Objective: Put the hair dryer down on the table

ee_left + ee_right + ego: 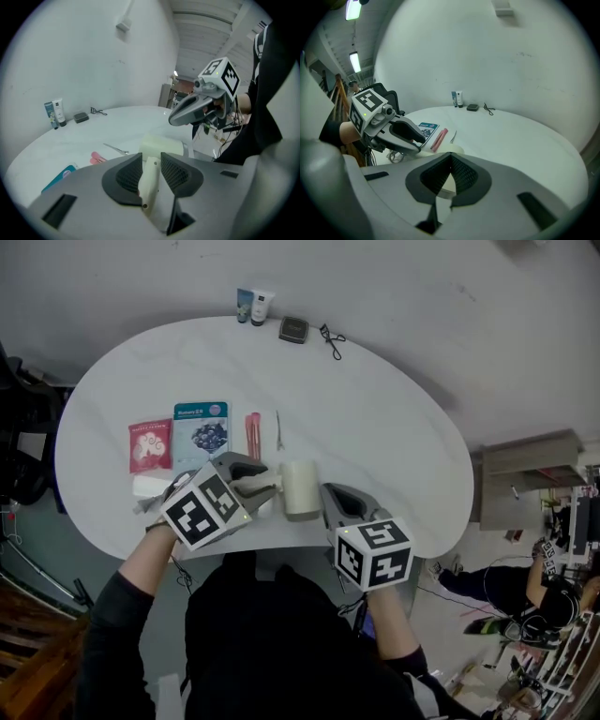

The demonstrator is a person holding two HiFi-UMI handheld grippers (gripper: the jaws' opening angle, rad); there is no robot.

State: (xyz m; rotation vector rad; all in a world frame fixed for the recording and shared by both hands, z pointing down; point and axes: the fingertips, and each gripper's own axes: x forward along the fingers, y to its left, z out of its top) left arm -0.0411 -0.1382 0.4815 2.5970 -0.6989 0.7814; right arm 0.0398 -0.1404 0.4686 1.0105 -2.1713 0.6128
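Left tongs closing around hair dryer handle, set-down step; right tongs pressed together, empty. Next: release onto counter.

A red sachet lies beside a blue mask packet, pink sticks just right of them; two tubes, a dark compact and an eyelash curler sit far back.

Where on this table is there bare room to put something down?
The table is bare across its right side, from the eyelash curler to the near edge. Also the middle, between compact and hair dryer. Crowded: left, around the blue sachet.
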